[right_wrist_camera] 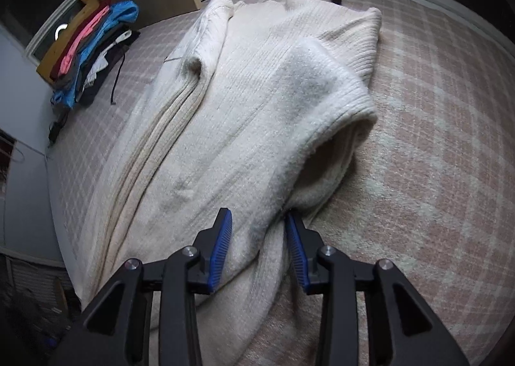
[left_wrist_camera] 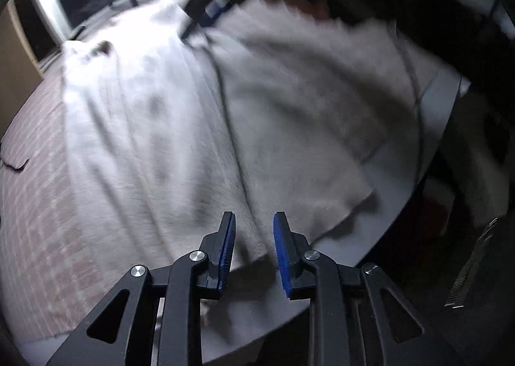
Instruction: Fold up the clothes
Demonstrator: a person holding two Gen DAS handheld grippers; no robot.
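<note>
the cream knit sweater [right_wrist_camera: 257, 101] lies spread on a pink checked blanket [right_wrist_camera: 434, 147], its long axis running straight away from the right gripper [right_wrist_camera: 257, 237] toward the collar at the far end. that gripper's jaws stand partly apart, straddling a bunched fold of the near hem, with the right pad against the knit; whether they truly pinch it i cannot tell. in the blurred left view the left gripper [left_wrist_camera: 254, 237] hangs narrowly parted over the sweater's near edge, nothing between its pads. both sit at the near end, so i judge the coming fold carries it forward along that axis.
</note>
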